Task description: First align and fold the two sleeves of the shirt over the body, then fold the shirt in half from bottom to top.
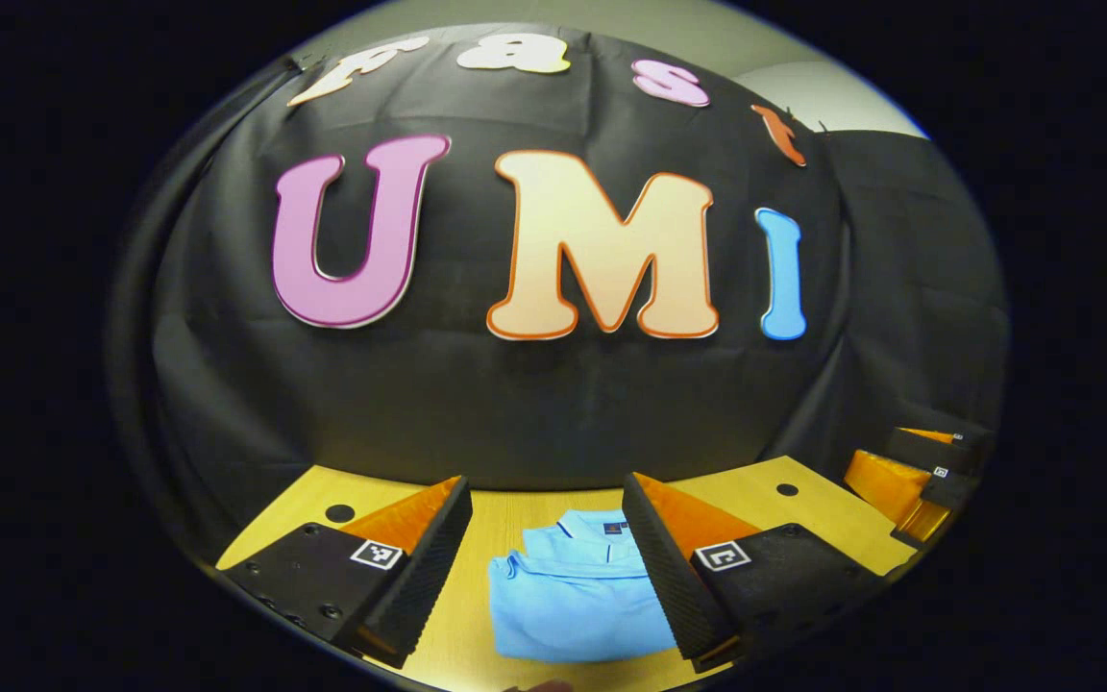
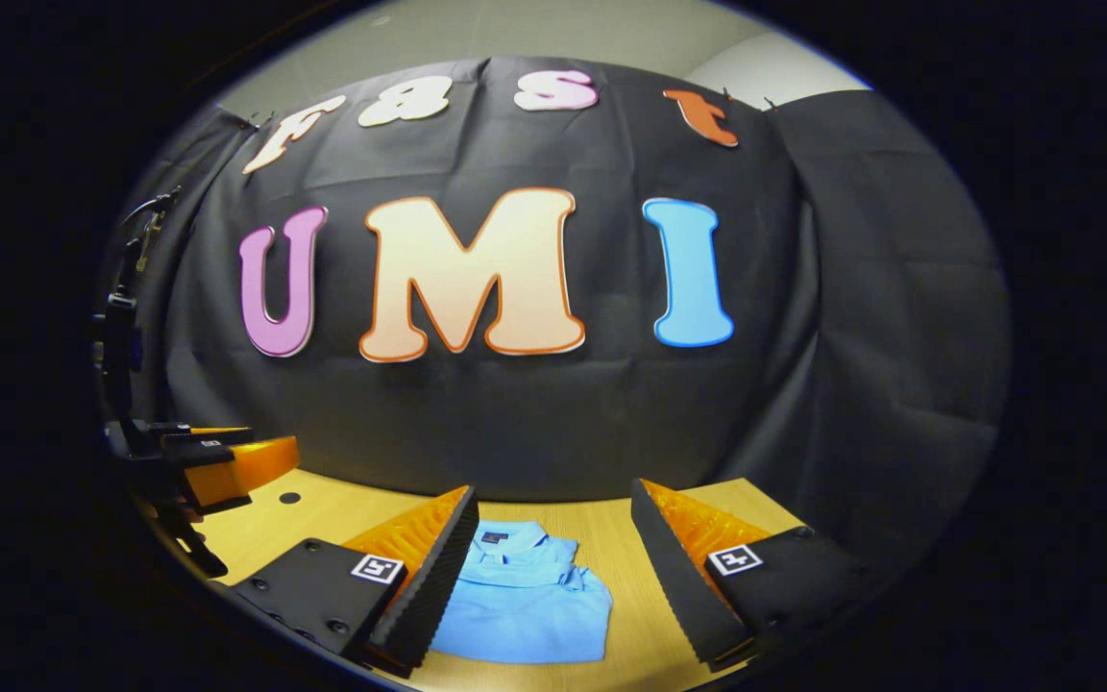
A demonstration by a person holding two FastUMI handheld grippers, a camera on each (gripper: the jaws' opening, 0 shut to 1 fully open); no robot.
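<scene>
Lying folded on the wooden table [image 1: 515,509], collar toward the wall, light-blue polo shirt [image 1: 573,596] seen between wide-spread left gripper [image 1: 546,567] fingers, untouched; right gripper view: same shirt [image 2: 525,601] between wide-spread right gripper [image 2: 553,577] fingers, left gripper [image 2: 227,466] at left edge.

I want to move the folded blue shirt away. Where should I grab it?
Probably the near folded edge of the blue shirt, coming from the front, low along the table. It lies flat with its collar at the far end, so the near edge bundles the layers. Both the left gripper and right gripper are open.
</scene>
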